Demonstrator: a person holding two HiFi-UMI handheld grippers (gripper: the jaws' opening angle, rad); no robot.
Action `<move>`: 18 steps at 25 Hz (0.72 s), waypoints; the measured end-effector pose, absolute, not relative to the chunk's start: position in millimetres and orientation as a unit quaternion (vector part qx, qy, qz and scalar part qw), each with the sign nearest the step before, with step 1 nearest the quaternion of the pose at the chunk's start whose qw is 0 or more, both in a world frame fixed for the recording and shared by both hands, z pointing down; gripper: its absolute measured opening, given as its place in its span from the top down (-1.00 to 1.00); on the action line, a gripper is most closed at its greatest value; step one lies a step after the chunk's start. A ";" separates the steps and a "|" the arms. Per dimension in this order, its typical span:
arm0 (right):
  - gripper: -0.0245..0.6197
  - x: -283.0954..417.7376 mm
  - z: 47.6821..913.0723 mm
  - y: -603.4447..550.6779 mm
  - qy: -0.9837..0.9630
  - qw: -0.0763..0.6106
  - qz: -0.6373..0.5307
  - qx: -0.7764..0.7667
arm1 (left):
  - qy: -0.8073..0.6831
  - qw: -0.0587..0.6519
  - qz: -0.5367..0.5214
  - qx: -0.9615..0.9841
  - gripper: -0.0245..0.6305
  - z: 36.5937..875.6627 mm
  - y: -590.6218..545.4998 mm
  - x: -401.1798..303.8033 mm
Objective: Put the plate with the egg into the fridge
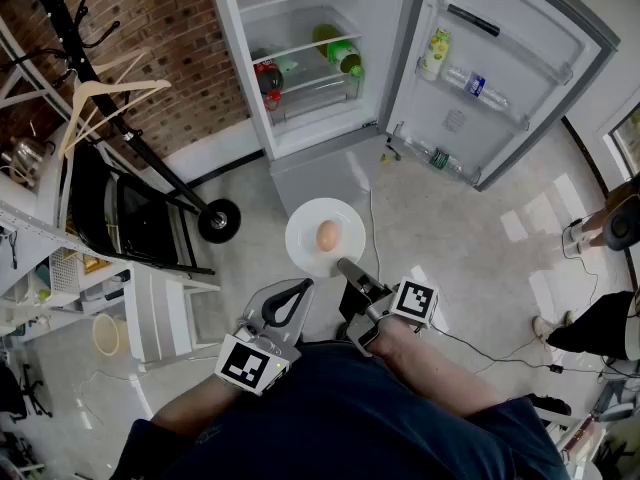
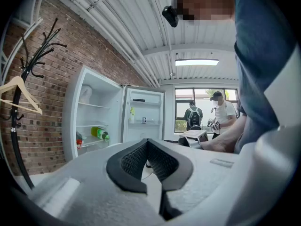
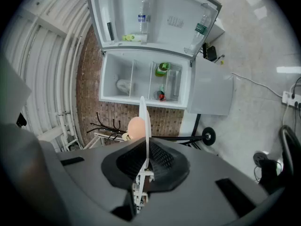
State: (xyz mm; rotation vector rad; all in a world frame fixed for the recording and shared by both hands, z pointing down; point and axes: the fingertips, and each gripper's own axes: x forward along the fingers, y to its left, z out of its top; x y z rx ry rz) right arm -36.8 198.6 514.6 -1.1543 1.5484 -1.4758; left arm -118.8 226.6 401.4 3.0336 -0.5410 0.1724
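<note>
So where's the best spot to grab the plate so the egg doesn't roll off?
Grab the plate by its thin rim on the side nearest the person, coming in level from that edge. It is flat and shallow, so only the edge fits between jaws. The egg sits loose in the middle, so the plate should probably stay level. The right gripper is shut on that near rim.

Right gripper [image 1: 346, 265] level, clamped on plate [image 1: 305, 230] rim; left gripper [image 1: 302, 287] closed, empty.

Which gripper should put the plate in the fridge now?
Right. The right gripper is clamped on the plate by its rim, with the egg on top, facing the open fridge. The left gripper is shut on nothing beside it.
</note>
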 end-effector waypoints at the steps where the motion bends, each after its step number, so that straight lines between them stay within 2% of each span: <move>1: 0.87 -39.2 512.3 199.8 0.597 0.347 -0.571 -0.444 | -0.176 0.030 0.055 0.982 0.95 400.0 226.6 -118.5; 18: 0.86 -37.4 507.1 195.3 0.607 0.346 -0.572 -0.430 | -0.181 0.035 0.058 0.981 0.95 399.0 224.6 -114.2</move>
